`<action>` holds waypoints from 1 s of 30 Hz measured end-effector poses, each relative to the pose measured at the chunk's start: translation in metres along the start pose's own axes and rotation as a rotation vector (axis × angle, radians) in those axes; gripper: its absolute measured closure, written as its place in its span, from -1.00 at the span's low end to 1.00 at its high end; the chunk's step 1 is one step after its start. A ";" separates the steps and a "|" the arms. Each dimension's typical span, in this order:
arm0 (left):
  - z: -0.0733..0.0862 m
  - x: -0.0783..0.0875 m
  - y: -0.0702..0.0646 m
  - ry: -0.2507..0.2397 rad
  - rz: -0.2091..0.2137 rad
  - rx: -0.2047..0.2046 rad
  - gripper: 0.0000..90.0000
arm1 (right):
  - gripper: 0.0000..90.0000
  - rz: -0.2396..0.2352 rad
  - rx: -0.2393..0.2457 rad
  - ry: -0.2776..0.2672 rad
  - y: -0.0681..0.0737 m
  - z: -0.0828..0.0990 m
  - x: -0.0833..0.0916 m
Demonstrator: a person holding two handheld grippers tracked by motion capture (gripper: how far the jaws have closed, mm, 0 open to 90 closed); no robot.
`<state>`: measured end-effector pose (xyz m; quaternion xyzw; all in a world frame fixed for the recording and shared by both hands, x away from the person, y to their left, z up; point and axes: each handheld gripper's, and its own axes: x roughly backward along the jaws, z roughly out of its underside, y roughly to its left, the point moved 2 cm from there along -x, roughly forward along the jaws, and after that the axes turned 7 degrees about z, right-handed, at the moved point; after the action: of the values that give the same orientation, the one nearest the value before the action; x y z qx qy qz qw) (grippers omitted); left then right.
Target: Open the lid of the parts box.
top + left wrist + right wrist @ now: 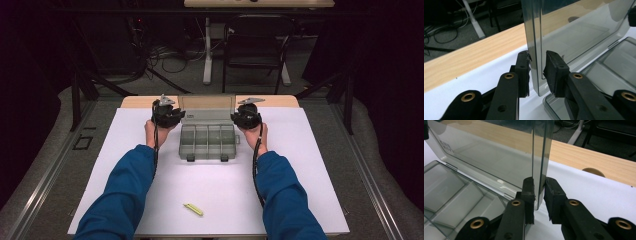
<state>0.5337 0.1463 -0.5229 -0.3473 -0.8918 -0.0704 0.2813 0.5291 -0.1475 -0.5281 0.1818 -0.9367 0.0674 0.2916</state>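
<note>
A smoky grey, see-through plastic organiser box (208, 141) is placed at the middle of the far half of the white-covered table (150, 200). Its hinged clear lid (207, 106) is stood upright at the back. The tray is divided into several compartments, all seen empty, with two dark clasps on the near edge. The left tool (537, 67) is set around the lid's left edge: one pad is touching it, the other is held slightly apart, so the edge is not clamped. The right tool (539, 187) is clamped on the lid's right edge. A small yellow stick (193, 209) is seen lying near the table's front edge, well apart from the box.
</note>
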 end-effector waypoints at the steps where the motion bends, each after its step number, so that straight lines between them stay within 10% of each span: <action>1: 0.001 -0.002 0.000 0.004 -0.005 0.003 0.61 | 0.71 0.003 0.002 0.008 0.000 0.001 -0.001; 15: 0.017 -0.006 0.010 0.065 -0.012 0.044 0.40 | 0.52 0.014 0.025 0.049 0.000 0.005 -0.005; 22: 0.027 0.008 0.004 0.100 -0.017 0.007 -0.35 | 0.05 -0.062 0.064 0.073 0.008 0.016 0.013; 30: 0.044 0.031 -0.009 0.118 0.005 -0.030 -0.62 | -0.35 -0.162 0.107 0.085 0.015 0.037 0.045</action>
<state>0.4893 0.1711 -0.5417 -0.3487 -0.8718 -0.1032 0.3282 0.4701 -0.1559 -0.5333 0.2693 -0.9007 0.1010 0.3255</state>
